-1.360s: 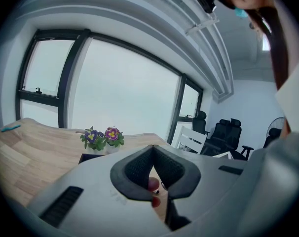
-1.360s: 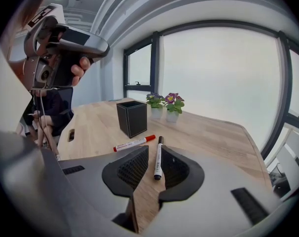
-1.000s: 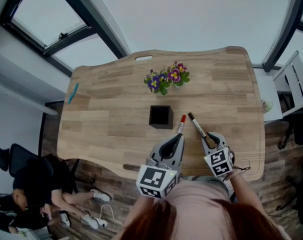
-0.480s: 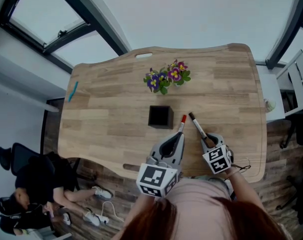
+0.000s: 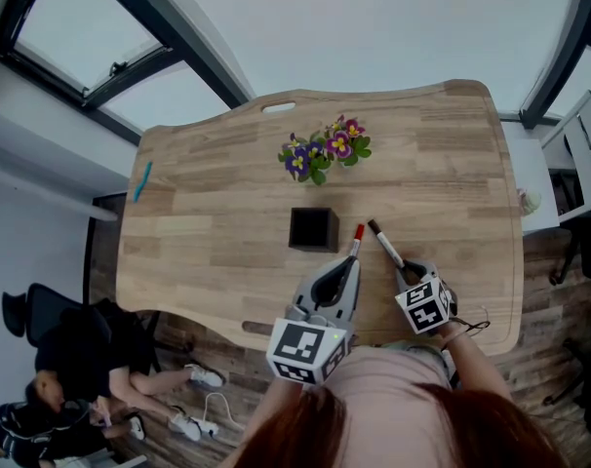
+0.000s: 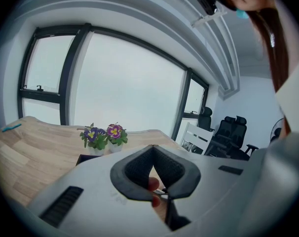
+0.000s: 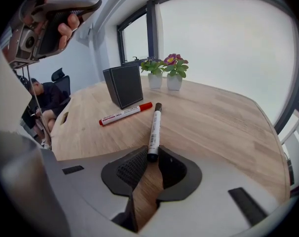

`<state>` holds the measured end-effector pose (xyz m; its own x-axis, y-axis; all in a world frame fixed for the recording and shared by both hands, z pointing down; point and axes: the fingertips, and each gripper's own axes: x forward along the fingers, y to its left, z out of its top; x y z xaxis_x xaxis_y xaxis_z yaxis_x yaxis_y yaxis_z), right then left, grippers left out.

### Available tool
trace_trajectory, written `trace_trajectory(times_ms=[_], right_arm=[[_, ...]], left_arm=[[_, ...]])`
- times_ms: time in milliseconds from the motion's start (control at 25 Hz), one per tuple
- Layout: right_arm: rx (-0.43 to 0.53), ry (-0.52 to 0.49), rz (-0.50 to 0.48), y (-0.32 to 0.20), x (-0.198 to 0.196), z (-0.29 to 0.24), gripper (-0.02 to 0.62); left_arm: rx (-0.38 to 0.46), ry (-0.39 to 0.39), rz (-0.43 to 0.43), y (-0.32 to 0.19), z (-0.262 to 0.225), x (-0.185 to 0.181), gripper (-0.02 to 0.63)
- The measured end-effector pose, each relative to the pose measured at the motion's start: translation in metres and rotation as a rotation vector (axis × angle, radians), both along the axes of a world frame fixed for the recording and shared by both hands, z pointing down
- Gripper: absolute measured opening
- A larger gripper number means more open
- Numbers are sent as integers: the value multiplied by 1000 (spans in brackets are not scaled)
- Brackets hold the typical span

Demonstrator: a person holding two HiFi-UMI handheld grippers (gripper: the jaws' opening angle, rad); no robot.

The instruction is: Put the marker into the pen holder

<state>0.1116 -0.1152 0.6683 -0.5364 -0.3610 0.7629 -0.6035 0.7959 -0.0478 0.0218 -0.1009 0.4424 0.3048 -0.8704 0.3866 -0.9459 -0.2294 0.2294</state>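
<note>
Right gripper [image 7: 150, 155]: jaws closed on the near end of the black marker [image 7: 153, 127].
Black marker: laid flat on the table [image 7: 213, 117].
Left gripper [image 6: 152, 147]: tips pressed together, nothing held.
Pen holder [image 5: 313, 229]: set apart from the marker.

left tool [image 6: 152, 148] jaws together, right tool [image 7: 151, 155] jaws clamp black marker [image 7: 154, 126].

The table [image 5: 208, 193] is pale wood, striped in planks. The pen holder [image 5: 312, 228] is black. The red-capped marker [image 5: 355, 241] and the black-capped marker [image 5: 385, 245] both have white barrels. The flowers [image 5: 325, 150] are purple and yellow over green leaves, in white pots [image 7: 174, 82]. The left gripper [image 5: 349, 264] and right gripper [image 5: 410, 266] are grey with black pads [image 7: 132, 169], and their cubes [image 5: 303, 349] carry black-and-white squares. Something teal, perhaps a pen [image 5: 142, 180], lies at the table's edge.
</note>
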Motion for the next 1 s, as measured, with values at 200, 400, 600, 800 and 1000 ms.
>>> trace_trajectory(times_ms=[200, 400, 600, 800, 1000], right_arm=[[29, 3, 1, -5, 3, -2, 61], [48, -21, 25, -8, 7, -11, 61], [75, -64, 51, -11, 8, -28, 61], [104, -103, 74, -15, 9, -44, 60], [137, -122, 90, -19, 11, -58, 60]], left_arm=[[7, -7, -7, 0, -2, -4, 2], [12, -9, -17, 4, -4, -7, 2], [19, -9, -34, 6, -6, -10, 2], [30, -7, -55, 9, -11, -16, 2], [39, 0, -72, 13, -15, -20, 2]])
